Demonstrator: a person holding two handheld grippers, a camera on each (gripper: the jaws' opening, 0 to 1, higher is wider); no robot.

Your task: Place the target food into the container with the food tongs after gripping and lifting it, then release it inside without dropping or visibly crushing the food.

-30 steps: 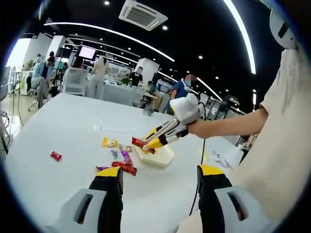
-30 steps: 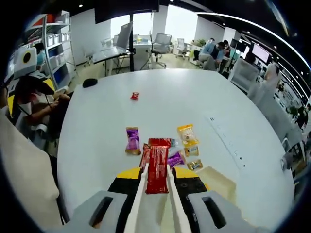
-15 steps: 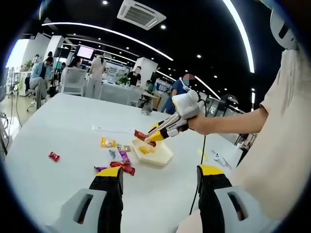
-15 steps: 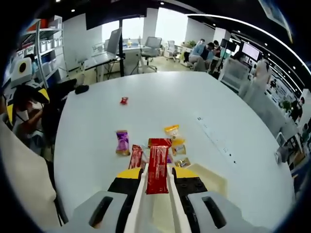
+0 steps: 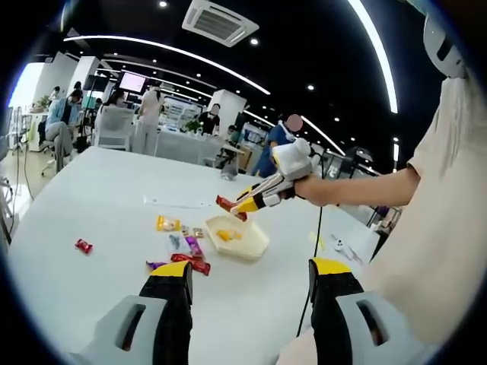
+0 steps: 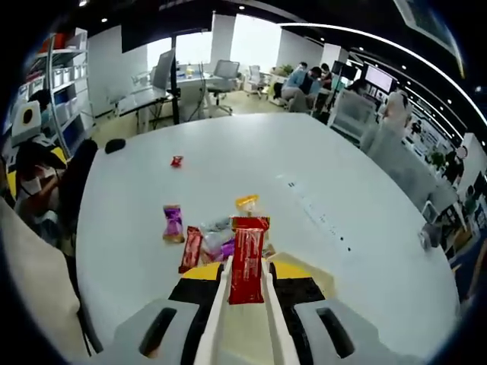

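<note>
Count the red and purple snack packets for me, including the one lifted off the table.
Red packets: 3 (lifted red packet, red packet by the pile, lone red packet)
Purple packets: 2 (outer purple packet, inner purple packet)
Total: 5

Red wrapper: print too blurred to read.
Other snack packs on table: no legible text.
Wall screen: nothing legible.

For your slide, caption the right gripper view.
Tongs lift a red snack packet above scattered snacks on a white table.
</note>
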